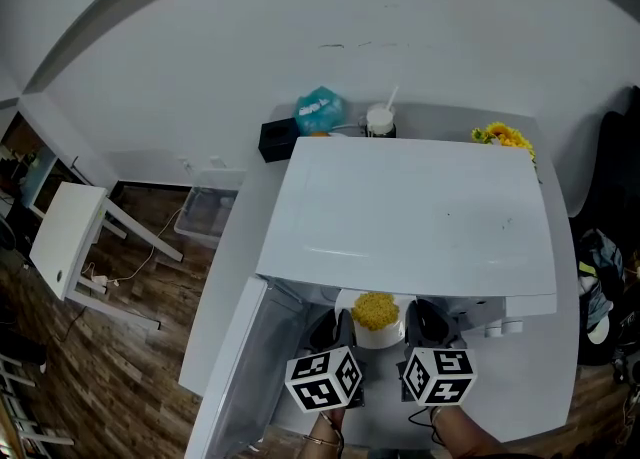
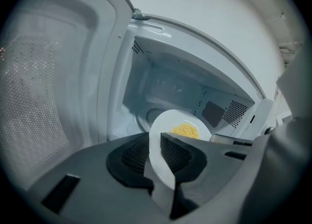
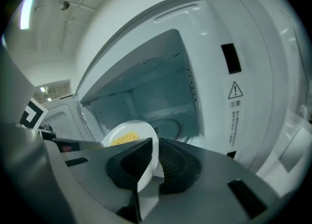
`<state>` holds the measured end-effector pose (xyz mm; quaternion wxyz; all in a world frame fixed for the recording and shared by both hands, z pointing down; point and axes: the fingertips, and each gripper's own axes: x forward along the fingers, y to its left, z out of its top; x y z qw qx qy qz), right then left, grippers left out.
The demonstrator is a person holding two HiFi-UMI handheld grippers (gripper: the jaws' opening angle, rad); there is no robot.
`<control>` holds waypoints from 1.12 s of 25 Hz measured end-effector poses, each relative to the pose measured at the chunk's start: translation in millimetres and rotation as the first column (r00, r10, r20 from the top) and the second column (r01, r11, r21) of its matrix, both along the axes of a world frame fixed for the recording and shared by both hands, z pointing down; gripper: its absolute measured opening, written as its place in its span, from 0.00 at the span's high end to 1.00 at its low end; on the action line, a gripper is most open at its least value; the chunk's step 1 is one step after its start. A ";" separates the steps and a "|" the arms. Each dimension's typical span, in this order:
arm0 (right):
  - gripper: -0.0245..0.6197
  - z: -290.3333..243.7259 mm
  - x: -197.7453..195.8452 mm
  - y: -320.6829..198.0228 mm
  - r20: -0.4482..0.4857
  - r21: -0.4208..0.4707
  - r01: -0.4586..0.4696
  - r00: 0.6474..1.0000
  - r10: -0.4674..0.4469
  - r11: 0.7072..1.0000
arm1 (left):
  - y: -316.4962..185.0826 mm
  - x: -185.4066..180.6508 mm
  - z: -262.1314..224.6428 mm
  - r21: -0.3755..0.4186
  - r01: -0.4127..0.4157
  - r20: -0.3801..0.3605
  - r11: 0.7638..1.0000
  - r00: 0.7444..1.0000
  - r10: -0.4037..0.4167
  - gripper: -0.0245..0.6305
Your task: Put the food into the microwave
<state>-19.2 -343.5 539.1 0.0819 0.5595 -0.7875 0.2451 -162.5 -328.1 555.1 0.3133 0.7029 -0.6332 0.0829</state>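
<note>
Two hand-held grippers carry one white plate point(image 1: 380, 335) at the open mouth of one white microwave point(image 1: 420, 207), whose door point(image 1: 240, 367) stands swung out to the left. The plate holds a single heap of yellow food point(image 1: 375, 309), and nothing else is on it. The left hand-held gripper point(image 2: 155, 145) is pinching the plate's left rim between its ribbed pads. The right hand-held gripper point(image 3: 155, 154) is pinching the right rim in the same way. Each carries one marker cube point(image 1: 323, 379), so two cubes show nearest the camera.

The plate hangs just in front of the cavity, above its near edge. Whether it has crossed the threshold cannot be told. Inside the cavity lies one round turntable point(image 3: 168, 128), with nothing on it.

One label point(image 3: 234, 91) on the microwave's front panel, right of the cavity, bears a warning triangle and the characters "注意". The smaller print beneath it is too fine to read.

The microwave stands on a white surface point(image 1: 235, 247). Beyond its far edge are one black box point(image 1: 277, 139), one blue bag point(image 1: 320, 109) and one white cup point(image 1: 379, 119) with a straw. One bunch of yellow flowers point(image 1: 503, 136) sits at the far right. On the wood floor point(image 1: 120, 367) to the left are one clear bin point(image 1: 205, 215) and one white stool point(image 1: 70, 237), the stool tilted.
</note>
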 end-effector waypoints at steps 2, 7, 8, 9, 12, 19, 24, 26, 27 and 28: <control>0.88 0.0 -1.3 -2.7 -0.004 0.005 -0.004 1.000 0.004 1.000 | -4.9 -1.4 -0.5 0.007 -0.002 -0.002 1.000 1.000 0.002 0.85; 0.88 2.3 -5.2 -9.0 -0.027 0.017 -0.004 1.000 0.005 1.000 | -16.1 -6.5 0.4 0.029 0.000 -0.008 1.000 1.000 0.000 0.85; 0.88 2.7 -6.1 -10.8 -0.028 0.020 -0.008 1.000 0.009 1.000 | -18.1 -7.4 1.4 0.028 0.000 -0.008 1.000 1.000 0.000 0.85; 0.88 2.7 -7.7 -12.7 -0.025 0.023 -0.011 1.000 0.011 1.000 | -19.9 -9.0 2.0 0.027 0.002 -0.006 1.000 1.000 -0.001 0.85; 0.88 1.5 -10.2 -20.3 -0.020 0.032 -0.017 1.000 0.017 0.999 | -26.8 -11.4 1.5 0.035 0.008 0.002 0.999 1.000 -0.008 0.85; 0.88 4.0 -6.0 -36.8 -0.014 0.026 -0.068 0.998 0.069 0.997 | -45.9 -7.7 2.1 0.058 -0.003 0.024 0.998 1.000 0.002 0.85; 0.88 5.2 -3.3 -42.7 -0.011 0.032 -0.123 0.992 0.123 0.992 | -56.0 -6.7 1.2 0.102 -0.007 0.023 0.995 1.000 0.005 0.85; 0.88 7.5 -3.4 -45.0 -0.015 0.030 -0.137 0.990 0.137 0.990 | -58.9 -7.4 2.1 0.112 -0.002 0.033 0.994 0.999 -0.002 0.85; 0.88 9.0 -3.6 -46.0 -0.017 0.028 -0.141 0.990 0.141 0.990 | -60.5 -7.8 2.6 0.116 0.002 0.041 0.993 0.999 -0.006 0.85; 0.88 10.6 -3.6 -47.0 -0.019 0.026 -0.143 0.989 0.144 0.989 | -62.2 -8.1 3.0 0.121 0.004 0.047 0.993 0.999 -0.010 0.85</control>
